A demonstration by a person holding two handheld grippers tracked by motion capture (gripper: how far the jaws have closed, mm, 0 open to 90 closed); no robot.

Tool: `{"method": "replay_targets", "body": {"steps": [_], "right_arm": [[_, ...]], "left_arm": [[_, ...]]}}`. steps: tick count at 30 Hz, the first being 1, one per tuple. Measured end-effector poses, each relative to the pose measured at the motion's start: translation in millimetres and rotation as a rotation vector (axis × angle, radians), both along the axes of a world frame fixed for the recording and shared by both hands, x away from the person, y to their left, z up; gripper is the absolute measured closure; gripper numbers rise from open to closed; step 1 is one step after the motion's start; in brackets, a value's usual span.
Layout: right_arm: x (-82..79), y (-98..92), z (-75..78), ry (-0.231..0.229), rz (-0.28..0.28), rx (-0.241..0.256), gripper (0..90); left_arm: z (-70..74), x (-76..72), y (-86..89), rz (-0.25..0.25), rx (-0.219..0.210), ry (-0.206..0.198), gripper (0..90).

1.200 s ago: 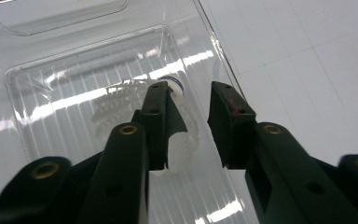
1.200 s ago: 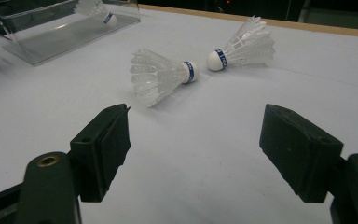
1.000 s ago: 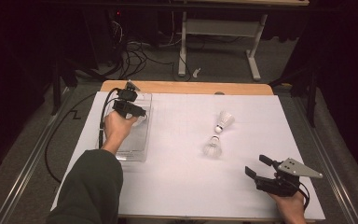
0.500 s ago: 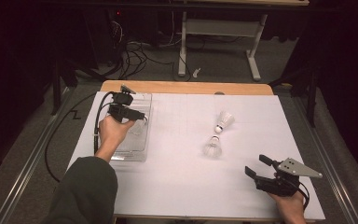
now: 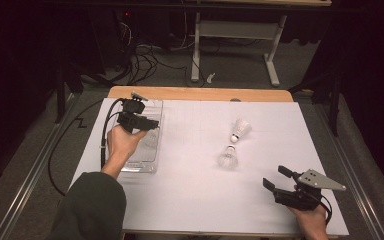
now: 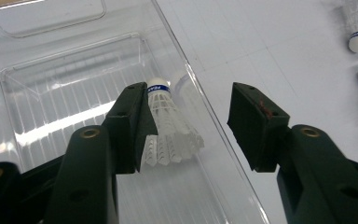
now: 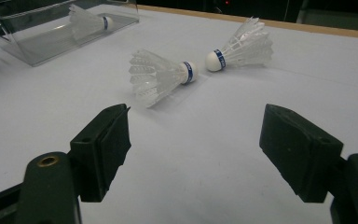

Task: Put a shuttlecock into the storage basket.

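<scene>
While the left gripper (image 6: 186, 126) hangs over the bin (image 5: 130, 162), jaws apart, its jaw could nudge the shuttlecock (image 6: 168, 128) lying inside, just beside it. The bin holds that one alone. Two shuttlecocks (image 5: 228, 156) (image 5: 240, 129) lie mid-table; the right gripper (image 5: 276, 179) waits wide open, well apart.

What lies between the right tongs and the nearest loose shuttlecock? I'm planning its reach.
Nothing visible: only bare white table cover lies between the open right tongs and the nearest shuttlecock.

White shuttlecock (image 6: 168, 128) (blue band at cork), clear tray (image 6: 70, 79), black jaws.
</scene>
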State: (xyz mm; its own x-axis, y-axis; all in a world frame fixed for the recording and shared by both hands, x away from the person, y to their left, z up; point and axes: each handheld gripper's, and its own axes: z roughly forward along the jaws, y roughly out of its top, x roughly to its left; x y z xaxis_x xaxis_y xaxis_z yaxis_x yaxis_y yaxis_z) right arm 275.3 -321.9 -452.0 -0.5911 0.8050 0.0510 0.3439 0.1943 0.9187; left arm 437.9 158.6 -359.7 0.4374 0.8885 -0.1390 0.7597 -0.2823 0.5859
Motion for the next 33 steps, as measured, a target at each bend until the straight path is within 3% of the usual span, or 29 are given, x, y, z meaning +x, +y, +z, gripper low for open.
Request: {"method": "replay_targets", "body": {"steps": [3,24,33], "right_arm": [[0.0,-0.1,0.0,0.0,0.0,0.001,24.7],[0.0,0.3,0.0,0.0,-0.001,0.0,24.6],[0.1,0.5,0.0,0.001,0.0,-0.001,24.7]], "left_arm": [[0.9,-4.6,-1.2,-0.001,-0.007,-0.022,46.4],[-3.5,-27.5,2.8,-0.021,-0.036,-0.07,42.1],[-6.5,-34.5,8.7,-0.014,-0.077,-0.073,43.3]]}}
